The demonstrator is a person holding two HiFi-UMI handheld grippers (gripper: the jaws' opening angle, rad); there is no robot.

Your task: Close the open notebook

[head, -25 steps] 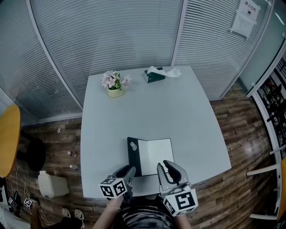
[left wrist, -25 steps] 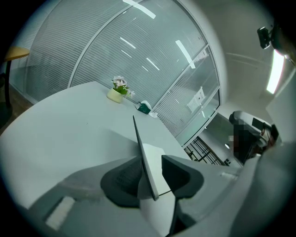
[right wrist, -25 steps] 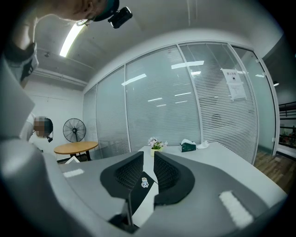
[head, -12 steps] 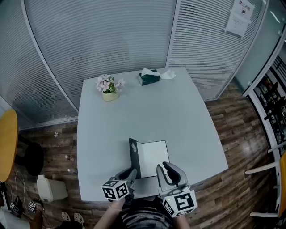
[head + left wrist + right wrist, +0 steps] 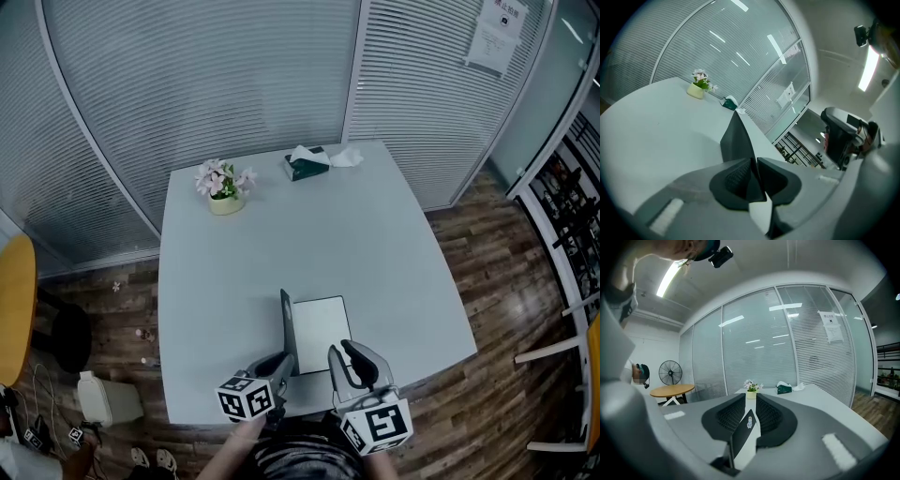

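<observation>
- The left tool (image 5: 278, 364) has just been closing, and its jaws are now pinched on the near edge of the notebook's dark cover (image 5: 286, 323).
- A second ago that cover lay flat on the table (image 5: 281, 216), to the left of the white page (image 5: 321, 330). Now it stands nearly upright along the spine.
- The notebook (image 5: 314, 336) itself has not left its spot near the front edge of the table, just ahead of both tools.
- The right tool (image 5: 345, 356) waits at the notebook's near right corner, its jaws a narrow gap apart. The notebook shows through the gap, but I see no grip on it.
- To my eye the closing is about half done: the cover is up and only needs swinging over to the right and laying down on the page.
</observation>
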